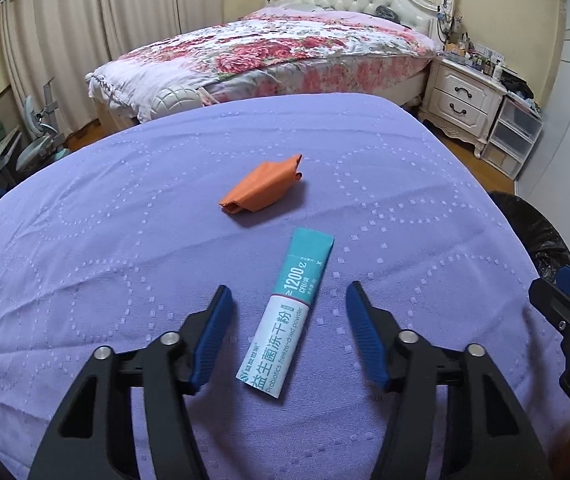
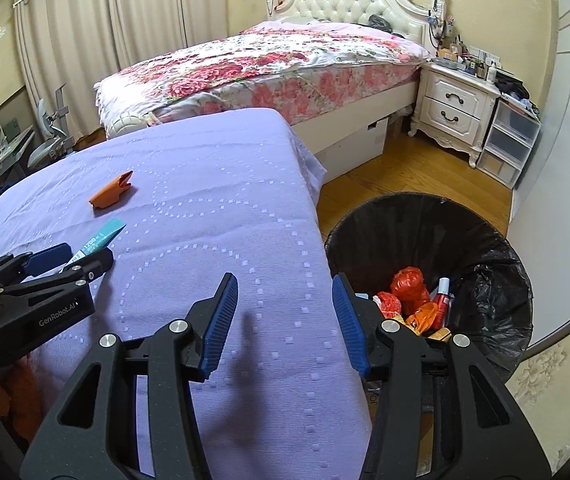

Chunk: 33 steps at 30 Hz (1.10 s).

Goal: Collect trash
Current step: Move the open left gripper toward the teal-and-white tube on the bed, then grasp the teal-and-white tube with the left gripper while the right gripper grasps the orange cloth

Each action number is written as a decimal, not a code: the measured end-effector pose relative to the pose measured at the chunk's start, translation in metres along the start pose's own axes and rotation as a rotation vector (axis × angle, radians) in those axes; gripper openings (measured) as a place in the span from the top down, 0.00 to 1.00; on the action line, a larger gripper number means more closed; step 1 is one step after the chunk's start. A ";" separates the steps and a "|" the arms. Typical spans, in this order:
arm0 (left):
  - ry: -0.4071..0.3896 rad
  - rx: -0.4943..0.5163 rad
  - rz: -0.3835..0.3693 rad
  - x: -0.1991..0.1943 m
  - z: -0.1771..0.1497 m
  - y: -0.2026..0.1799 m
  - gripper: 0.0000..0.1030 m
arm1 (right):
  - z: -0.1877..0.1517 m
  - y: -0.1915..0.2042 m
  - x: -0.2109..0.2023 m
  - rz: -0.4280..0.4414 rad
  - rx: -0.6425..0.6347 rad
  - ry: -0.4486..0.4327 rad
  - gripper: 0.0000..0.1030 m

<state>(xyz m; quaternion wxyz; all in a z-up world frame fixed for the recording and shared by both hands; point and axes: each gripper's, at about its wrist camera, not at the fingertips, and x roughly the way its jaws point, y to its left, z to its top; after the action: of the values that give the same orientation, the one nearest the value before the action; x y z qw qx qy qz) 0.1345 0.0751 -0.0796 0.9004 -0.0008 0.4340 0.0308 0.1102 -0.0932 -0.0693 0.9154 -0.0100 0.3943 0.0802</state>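
A teal and white powder sachet (image 1: 287,316) lies flat on the purple-covered table (image 1: 105,240). My left gripper (image 1: 290,292) stands open astride it, a blue pad on each side and neither touching it. Farther back lies a crumpled orange wrapper (image 1: 263,190). In the right wrist view the left gripper (image 2: 75,258) sits at the left with the sachet (image 2: 101,236) between its fingers, and the orange wrapper (image 2: 111,192) lies beyond. My right gripper (image 2: 285,280) hangs open and empty over the table's right edge, beside the black-lined trash bin (image 2: 485,240), which holds red and orange trash.
The bin (image 1: 533,232) stands on the wooden floor (image 2: 405,168) right of the table. Behind are a bed with a floral cover (image 2: 277,68), a white nightstand (image 2: 453,108) and plastic drawers (image 2: 509,140). A desk chair (image 2: 51,136) stands at the far left.
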 end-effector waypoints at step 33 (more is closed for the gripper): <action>-0.036 -0.165 0.135 -0.016 -0.014 0.138 0.83 | 0.030 0.114 0.045 0.179 -0.096 0.078 0.39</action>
<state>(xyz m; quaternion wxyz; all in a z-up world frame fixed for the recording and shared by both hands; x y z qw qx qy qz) 0.1061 0.2116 -0.0720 0.9008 -0.0452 0.4127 0.1271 0.1450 0.0277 -0.0764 0.8871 -0.0219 0.4244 0.1801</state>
